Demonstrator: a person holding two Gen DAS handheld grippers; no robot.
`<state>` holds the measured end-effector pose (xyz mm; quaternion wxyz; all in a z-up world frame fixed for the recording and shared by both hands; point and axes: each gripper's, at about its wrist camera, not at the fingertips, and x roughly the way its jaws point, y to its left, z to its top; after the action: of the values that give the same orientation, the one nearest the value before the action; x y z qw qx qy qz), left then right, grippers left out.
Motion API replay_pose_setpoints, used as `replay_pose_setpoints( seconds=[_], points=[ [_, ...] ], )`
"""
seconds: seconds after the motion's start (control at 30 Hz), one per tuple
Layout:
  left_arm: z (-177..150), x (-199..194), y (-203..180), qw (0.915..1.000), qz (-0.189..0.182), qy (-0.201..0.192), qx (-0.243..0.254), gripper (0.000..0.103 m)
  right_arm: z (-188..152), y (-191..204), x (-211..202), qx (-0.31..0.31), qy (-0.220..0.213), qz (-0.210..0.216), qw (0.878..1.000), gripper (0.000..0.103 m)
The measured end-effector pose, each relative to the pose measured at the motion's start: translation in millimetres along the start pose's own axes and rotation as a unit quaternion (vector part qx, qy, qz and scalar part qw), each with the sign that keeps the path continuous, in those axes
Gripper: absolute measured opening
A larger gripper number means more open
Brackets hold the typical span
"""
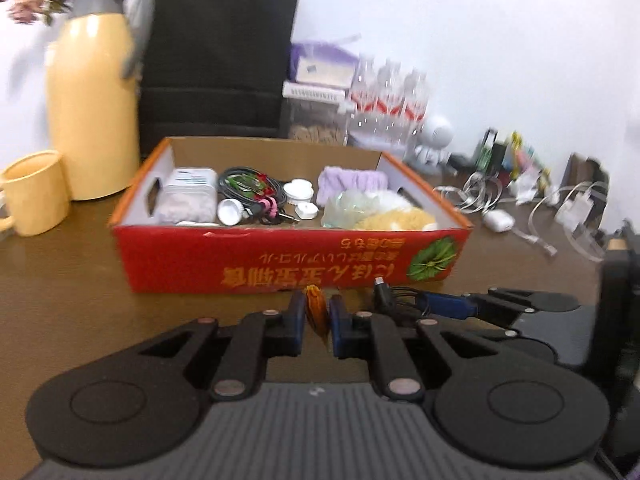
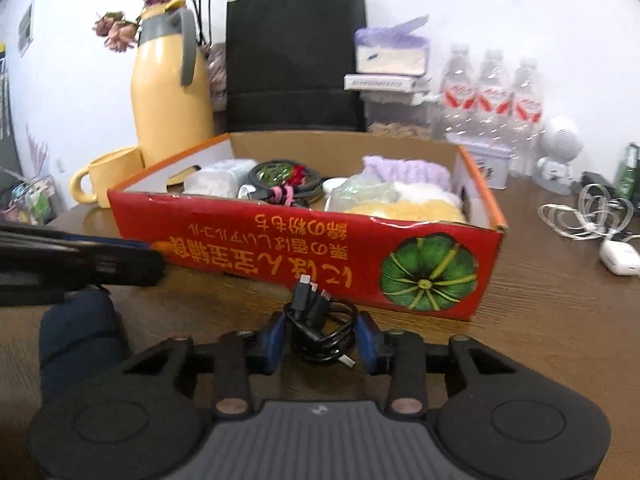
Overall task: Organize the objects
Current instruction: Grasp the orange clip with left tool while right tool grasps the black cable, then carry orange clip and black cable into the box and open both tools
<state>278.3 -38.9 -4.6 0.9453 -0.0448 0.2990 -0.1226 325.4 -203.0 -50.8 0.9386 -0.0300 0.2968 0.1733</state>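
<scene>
Left wrist view: the left gripper (image 1: pixel 318 322) is closed on a small orange object (image 1: pixel 316 312), which stands upright between the blue finger pads (image 1: pixel 298 320); its identity cannot be told. The object sits just in front of the near wall of the red cardboard box (image 1: pixel 280 260), which rests on the brown wooden table (image 1: pixel 60 288). To the right in this view, the right gripper (image 1: pixel 404 300) enters from the side, with a black cable bundle (image 1: pixel 394 294) at its tip, close to the box's near wall.

Right wrist view: the right gripper (image 2: pixel 320 338) holds the black cable bundle (image 2: pixel 320 320) between its blue finger pads (image 2: pixel 370 340), the jaws partly closed around the coil; loose connector ends rise above the fingers and one plug hangs below. The bundle lies just before the near wall of the red cardboard box (image 2: pixel 280 240), beside the printed green pumpkin (image 2: pixel 430 272). The left gripper (image 2: pixel 156 248) appears at the left edge, its tip against the box's front face.

Box contents: coiled dark cables (image 1: pixel 248 186), a lilac cloth (image 1: pixel 352 180), a yellow fluffy item (image 1: pixel 396 218) and small white pieces (image 1: pixel 298 190).

Behind the box stand a yellow thermos jug (image 1: pixel 92 100), a yellow mug (image 1: pixel 34 192), a black paper bag (image 1: pixel 216 60) and clear water bottles (image 1: pixel 388 96). White cables (image 1: pixel 480 192) lie on the table at right.
</scene>
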Motion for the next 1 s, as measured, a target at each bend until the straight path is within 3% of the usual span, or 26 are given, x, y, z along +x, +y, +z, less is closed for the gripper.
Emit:
replay_pose_setpoints(
  seconds=[0.23,0.37,0.5,0.7,1.0],
  points=[
    [-47.6,-99.3,2.9,0.9999,0.000,-0.012,0.004,0.014,-34.8,34.8,-97.7,0.016,-0.033,-0.006,0.999,0.036],
    [-77.2,-134.6,9.1,0.9999,0.009,0.010,-0.010,0.014,-70.9,41.3,-161.8,0.070,-0.030,0.021,0.997,0.036],
    [-92.9,-159.2,11.0,0.9996,0.013,0.020,-0.015,0.014,-92.0,53.4,-206.3,0.061,-0.024,0.026,0.998,0.036],
    [-89.7,-180.7,6.8,0.9997,0.006,-0.017,-0.014,0.014,-92.5,63.1,-226.9,0.053,-0.037,0.012,0.998,0.036],
    [-77.7,-153.6,18.9,0.9998,-0.006,0.004,-0.017,0.014,-80.0,65.1,-204.4,0.042,-0.024,0.014,0.999,0.036]
  ],
)
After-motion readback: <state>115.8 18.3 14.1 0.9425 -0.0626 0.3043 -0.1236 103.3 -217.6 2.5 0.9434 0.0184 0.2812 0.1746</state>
